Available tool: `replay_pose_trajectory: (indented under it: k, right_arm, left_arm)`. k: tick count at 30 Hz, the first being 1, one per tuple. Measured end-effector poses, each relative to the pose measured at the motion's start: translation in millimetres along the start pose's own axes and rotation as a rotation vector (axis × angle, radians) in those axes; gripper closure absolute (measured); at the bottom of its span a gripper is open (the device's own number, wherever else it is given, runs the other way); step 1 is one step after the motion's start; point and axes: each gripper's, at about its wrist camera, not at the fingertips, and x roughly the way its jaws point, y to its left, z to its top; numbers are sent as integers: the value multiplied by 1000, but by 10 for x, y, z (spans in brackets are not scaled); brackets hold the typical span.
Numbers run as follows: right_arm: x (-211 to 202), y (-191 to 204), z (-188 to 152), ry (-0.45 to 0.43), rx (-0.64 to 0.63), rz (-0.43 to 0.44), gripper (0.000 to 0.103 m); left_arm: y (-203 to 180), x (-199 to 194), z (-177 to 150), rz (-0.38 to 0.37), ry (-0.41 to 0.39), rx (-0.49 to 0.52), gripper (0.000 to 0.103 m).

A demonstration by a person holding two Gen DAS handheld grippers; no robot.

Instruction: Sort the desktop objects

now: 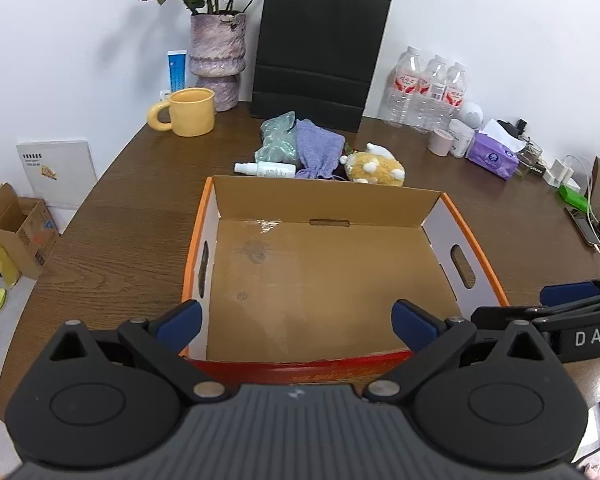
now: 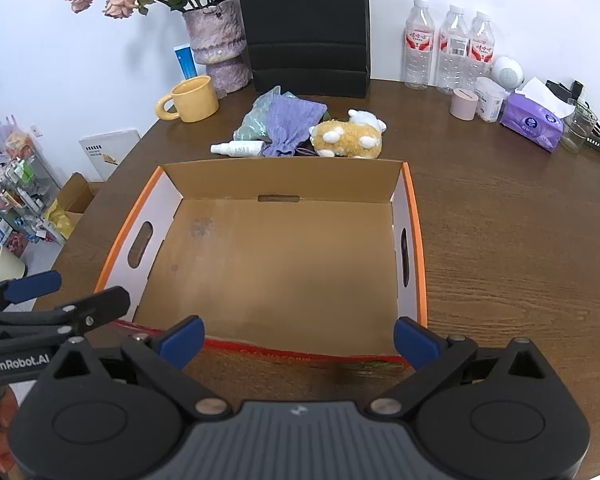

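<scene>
An open cardboard box with orange rims sits empty in the middle of the brown table; it also shows in the right wrist view. Behind it lie a white spray bottle, a purple knit pouch, a greenish plastic bag and a yellow plush toy. My left gripper is open and empty over the box's near edge. My right gripper is open and empty beside it, to the right.
A yellow mug, a flower vase, a black paper bag, three water bottles, a purple tissue pack and chargers with cables stand along the back and right. Cardboard boxes sit on the floor left.
</scene>
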Motion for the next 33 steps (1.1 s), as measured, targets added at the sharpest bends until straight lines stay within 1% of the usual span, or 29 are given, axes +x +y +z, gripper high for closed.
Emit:
replay_pose_trajectory:
  k: [7,17,33]
  right_arm:
    - [-33,42,-8,-3,-4,2,2]
    - [-3,-27,-47,-1,-11,1,2]
    - [28,-80,-40,22,-2,7,2]
  left_arm:
    - [34,33,-46,-4,7,9,0]
    - [83,79,-112,-9,18,21,0]
    - [68,139,-139,11,42,19,0]
